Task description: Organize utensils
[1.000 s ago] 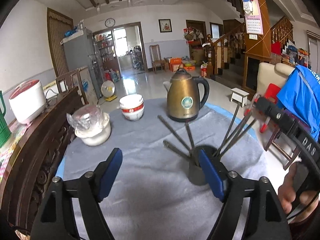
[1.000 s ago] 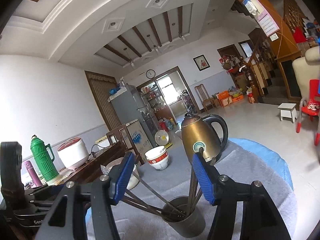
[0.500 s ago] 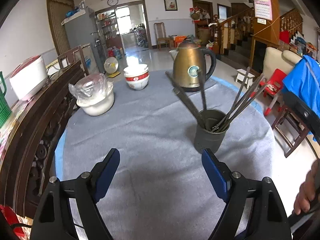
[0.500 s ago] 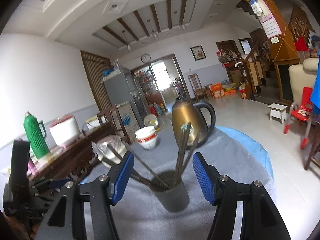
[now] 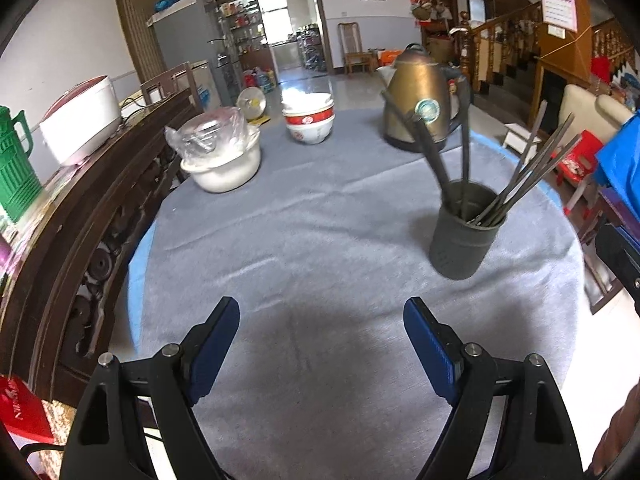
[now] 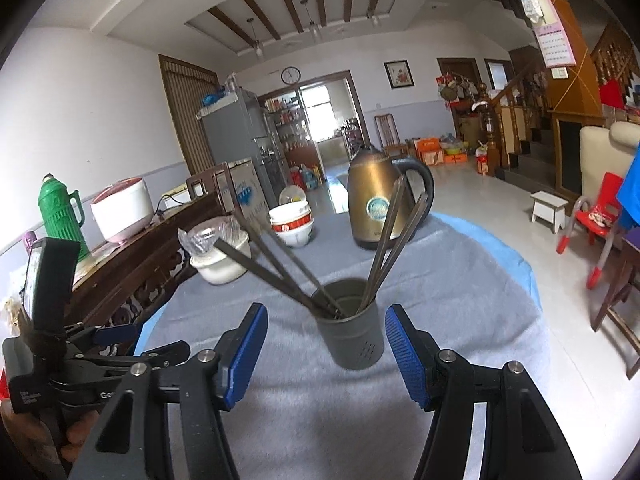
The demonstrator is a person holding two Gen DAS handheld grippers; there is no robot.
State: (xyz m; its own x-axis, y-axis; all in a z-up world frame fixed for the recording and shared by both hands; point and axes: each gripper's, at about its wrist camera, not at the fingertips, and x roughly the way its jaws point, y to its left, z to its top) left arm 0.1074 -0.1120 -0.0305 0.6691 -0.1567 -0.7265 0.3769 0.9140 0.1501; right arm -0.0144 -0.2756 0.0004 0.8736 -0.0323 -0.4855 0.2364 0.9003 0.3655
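A dark grey holder cup (image 5: 464, 228) (image 6: 352, 336) stands upright on the grey cloth of the round table (image 5: 312, 240), with several dark chopsticks (image 5: 520, 184) (image 6: 280, 264) fanned out of it. My left gripper (image 5: 320, 328) hangs open over bare cloth, with the cup ahead of it to the right and apart from it. My right gripper (image 6: 326, 340) is open too; the cup stands just beyond its blue pads (image 6: 404, 344), and nothing is gripped. The left gripper's body shows at the lower left of the right wrist view.
A bronze kettle (image 5: 424, 104) stands at the far side, a stack of red and white bowls (image 5: 308, 120) left of it, and a wrapped white pot (image 5: 220, 156) further left. A dark wooden sideboard (image 5: 80, 216) runs along the table's left; chairs stand right.
Both grippers drew back from the cup and tipped downward. The cup, between the left gripper's pads a second ago, now stands farther off and to its right; the right gripper sees it nearly centred.
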